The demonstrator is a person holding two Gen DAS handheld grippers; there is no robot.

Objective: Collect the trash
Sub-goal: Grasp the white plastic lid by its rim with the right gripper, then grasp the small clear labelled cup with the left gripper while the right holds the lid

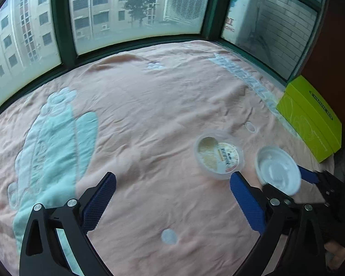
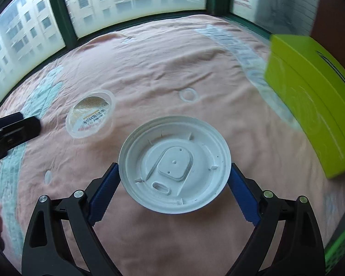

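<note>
Two grippers over the pink blanket (image 1: pixel 149 105): the right gripper (image 2: pixel 174 179) spreads wide, both blue pads pressed to the rim of a white cup lid (image 2: pixel 174 164), underside up. Left of the lid lies a clear lidded tub (image 2: pixel 90 116). The left gripper (image 1: pixel 172 193) gapes wide, empty, its right finger just beside the tub. Right of the lid sits a green box (image 2: pixel 310 96).

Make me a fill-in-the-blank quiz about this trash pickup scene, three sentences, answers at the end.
1. The right gripper holds a white plastic ____ by its edges.
2. The left gripper is ____ and holds nothing.
3. The clear cup with the printed label lies on a ____ blanket.

Missing words: lid; open; pink
</note>
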